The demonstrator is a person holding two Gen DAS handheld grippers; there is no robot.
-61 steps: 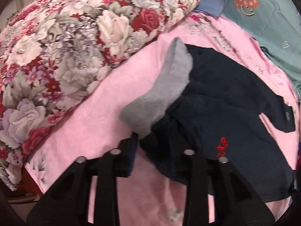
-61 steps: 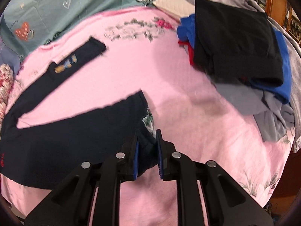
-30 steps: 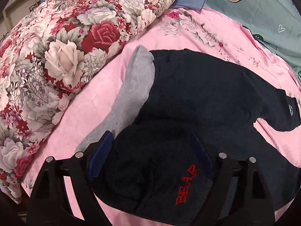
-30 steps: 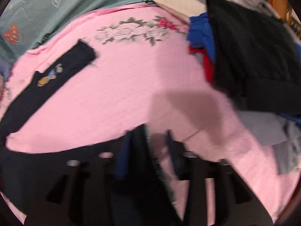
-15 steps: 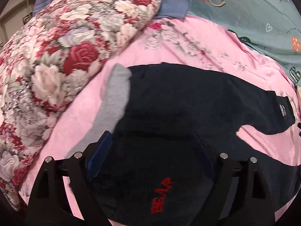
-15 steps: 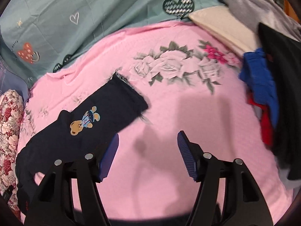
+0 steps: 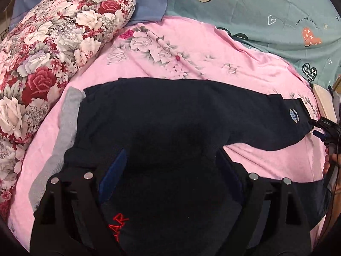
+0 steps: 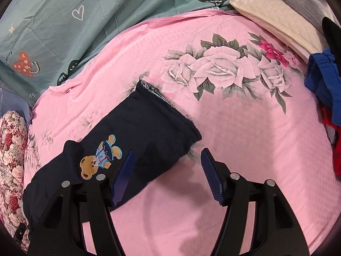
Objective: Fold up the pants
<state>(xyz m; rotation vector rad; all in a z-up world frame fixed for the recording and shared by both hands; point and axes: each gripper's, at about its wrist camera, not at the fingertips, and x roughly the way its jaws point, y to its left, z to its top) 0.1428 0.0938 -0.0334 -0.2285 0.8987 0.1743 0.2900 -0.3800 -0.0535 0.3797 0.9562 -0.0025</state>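
Bedspread (image 8: 245,128): pink, under both grippers.
Pants (image 7: 170,117): dark, spread flat, legs apart; no fold seen, whole job left.
L gripper (image 7: 170,175): jaws wide over waist, gripping nothing.
R gripper (image 8: 166,170): jaws just opened, empty; leg cuff ahead-left.

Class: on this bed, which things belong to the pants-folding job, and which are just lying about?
Belongs:
- navy pants
- left tool
- right tool

Lying about:
- floral quilt
- grey garment
- cream pillow
- blue clothes
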